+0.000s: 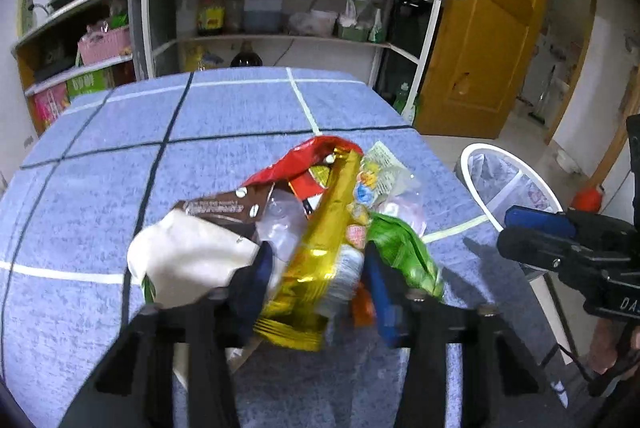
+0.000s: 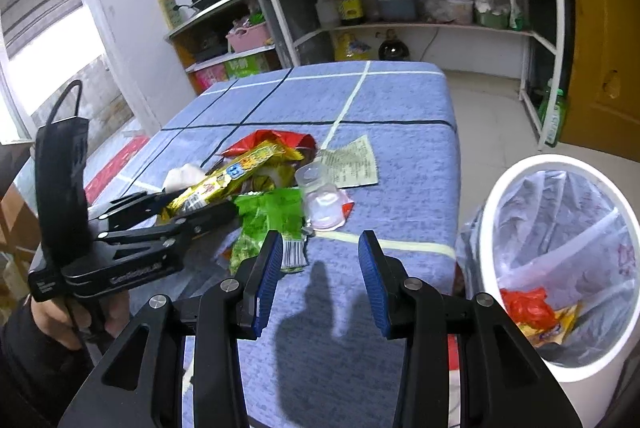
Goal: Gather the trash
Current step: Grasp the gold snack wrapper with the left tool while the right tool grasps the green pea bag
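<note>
A heap of trash lies on the blue checked tablecloth (image 1: 240, 108): a long gold snack wrapper (image 1: 324, 228), a green wrapper (image 1: 404, 248), a red wrapper (image 1: 296, 160), a brown wrapper (image 1: 224, 204) and a white tissue (image 1: 188, 256). My left gripper (image 1: 318, 248) is shut on the gold wrapper (image 2: 224, 184), with one blue pad on each side of it. My right gripper (image 2: 320, 252) hangs open and empty over bare cloth, just in front of the green wrapper (image 2: 272, 216). A clear plastic cup (image 2: 324, 204) and a paper slip (image 2: 356, 160) lie beyond it.
A white bin (image 2: 560, 164) lined with a clear bag stands on the floor off the table's right edge and holds red and yellow wrappers. Metal kitchen shelves (image 2: 420, 24) stand behind the table, and a wooden door (image 1: 480, 40) is at the right. A hand (image 2: 52, 312) grips the left gripper's handle.
</note>
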